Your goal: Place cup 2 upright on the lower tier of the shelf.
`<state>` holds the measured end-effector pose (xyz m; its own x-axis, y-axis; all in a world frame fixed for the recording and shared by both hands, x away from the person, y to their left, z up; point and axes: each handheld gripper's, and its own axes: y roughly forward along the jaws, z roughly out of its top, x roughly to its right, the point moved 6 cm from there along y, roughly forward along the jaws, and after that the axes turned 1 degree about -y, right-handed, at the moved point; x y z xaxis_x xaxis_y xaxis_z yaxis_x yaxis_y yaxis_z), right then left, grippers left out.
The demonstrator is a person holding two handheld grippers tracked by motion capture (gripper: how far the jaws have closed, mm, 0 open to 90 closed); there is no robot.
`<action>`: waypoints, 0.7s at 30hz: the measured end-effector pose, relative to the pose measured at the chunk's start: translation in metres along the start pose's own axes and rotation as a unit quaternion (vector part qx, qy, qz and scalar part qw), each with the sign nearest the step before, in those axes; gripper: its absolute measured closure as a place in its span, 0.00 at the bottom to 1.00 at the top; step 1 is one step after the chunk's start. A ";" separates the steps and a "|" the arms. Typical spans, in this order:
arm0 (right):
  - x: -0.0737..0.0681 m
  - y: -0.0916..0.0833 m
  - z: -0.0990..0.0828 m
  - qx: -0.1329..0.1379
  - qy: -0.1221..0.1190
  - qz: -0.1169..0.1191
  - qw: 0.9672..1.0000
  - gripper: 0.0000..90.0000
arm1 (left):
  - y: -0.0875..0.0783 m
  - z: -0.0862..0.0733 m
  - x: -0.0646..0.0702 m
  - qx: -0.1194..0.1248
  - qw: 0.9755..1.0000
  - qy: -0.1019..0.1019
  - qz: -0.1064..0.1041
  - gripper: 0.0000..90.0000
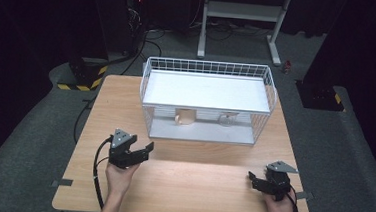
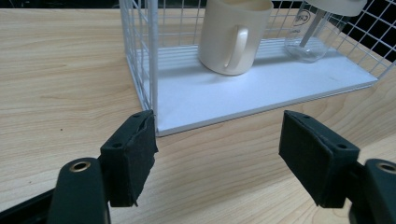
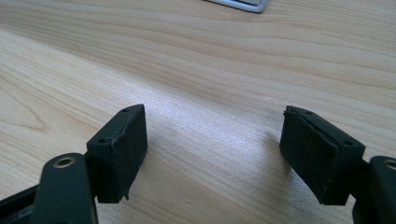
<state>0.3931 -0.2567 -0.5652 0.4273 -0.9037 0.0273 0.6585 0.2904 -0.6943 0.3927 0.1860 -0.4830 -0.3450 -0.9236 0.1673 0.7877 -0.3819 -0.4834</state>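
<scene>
Left gripper: the left gripper (image 1: 145, 148) hangs over the near-left part of the table (image 1: 190, 186); its jaws stand spread with nothing but bare wood between them; in the left gripper view its pads (image 2: 133, 156) frame the near corner of the rack.

Right gripper: the right gripper (image 1: 255, 181) sits low at the near-right corner of the table, jaws spread as well and gripping nothing; the right gripper view has plain wood grain between the pads (image 3: 123, 149), and a sliver of the white tray at the top edge.

Mug: the cream mug (image 2: 233, 35) stands upright on the white tray (image 2: 261, 88) on the lower level of the wire basket (image 1: 271, 99), its handle turned toward the left gripper; it lies ahead of that gripper and a little to the right of its line, apart from the jaws, nothing touching it.

Glass: a clear measuring cup (image 2: 310, 39) stands just beside the mug, farther along the same tray; it looks to have something pale across its top, too cropped to name.

Progress: judged from how things lie, the work has hardly begun; both items rest in the basket and neither hand carries anything.

What is left: probably the whole reach, the grip on the mug and the lift out through the open front; the left gripper is nearest and best lined up for it.
</scene>
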 end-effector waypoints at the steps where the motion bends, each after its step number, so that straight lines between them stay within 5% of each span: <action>1: 0.000 0.000 0.000 0.000 0.000 0.000 1.000 0.26 | -0.001 0.000 -0.001 0.001 1.000 -0.001 0.003 0.31; 21: 0.000 0.000 0.000 0.000 0.000 0.000 1.000 0.26 | -0.010 -0.021 -0.013 -0.009 0.999 0.005 0.044 0.31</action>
<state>0.3931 -0.2568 -0.5652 0.4277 -0.9035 0.0273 0.6583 0.2906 -0.6944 0.3783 0.2022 -0.4985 -0.2803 -0.9529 0.1155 0.8055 -0.2989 -0.5117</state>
